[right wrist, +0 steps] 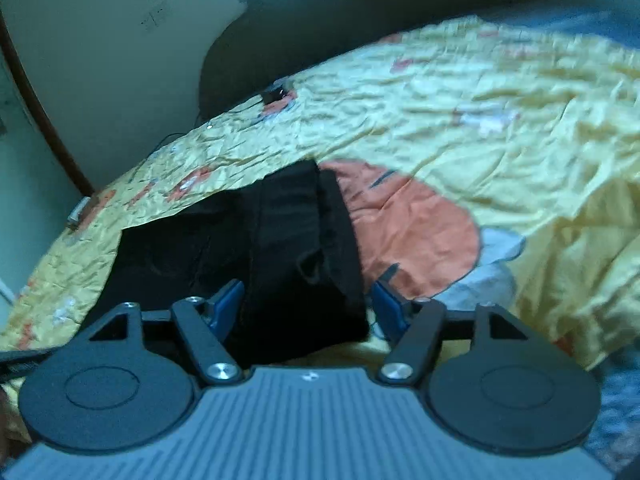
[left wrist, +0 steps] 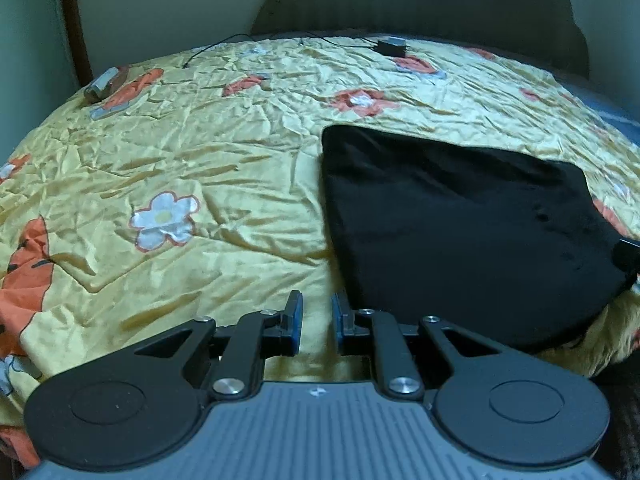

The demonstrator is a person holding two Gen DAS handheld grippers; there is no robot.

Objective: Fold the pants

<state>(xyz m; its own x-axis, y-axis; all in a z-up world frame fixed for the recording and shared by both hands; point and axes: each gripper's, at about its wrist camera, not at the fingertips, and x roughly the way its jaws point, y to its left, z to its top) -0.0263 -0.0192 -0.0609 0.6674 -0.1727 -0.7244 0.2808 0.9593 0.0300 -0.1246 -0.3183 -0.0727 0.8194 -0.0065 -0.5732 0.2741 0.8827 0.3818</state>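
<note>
Ribbed grey housing and two black round discs fill the bottom of each wrist view; no brand or readable writing shows anywhere, only a small white mark on the housing's front edge.

Left tool [left wrist: 317, 320]: jaws narrow, a slim gap between the blue pads, nothing in it. It hangs over the bare yellow flowered bedspread [left wrist: 208, 152], just left of the near corner of the pants [left wrist: 460, 232].

Right tool [right wrist: 306, 306]: jaws fairly wide, with the near end of the pants [right wrist: 280, 248] lying between them. Its left pad sits over the black cloth, its right pad just clear of the cloth's edge; no pinch shows.

Folded into a dark flat block, the pants lie on the right part of the bed, close to its near edge, one corner drooping over it. Wide open bedspread spreads to the left and beyond.

Far off by the headboard [left wrist: 420, 4] lie a small black box [left wrist: 391, 47] with a thin cable, and a small grey object [left wrist: 101, 87] at the far left edge.
</note>
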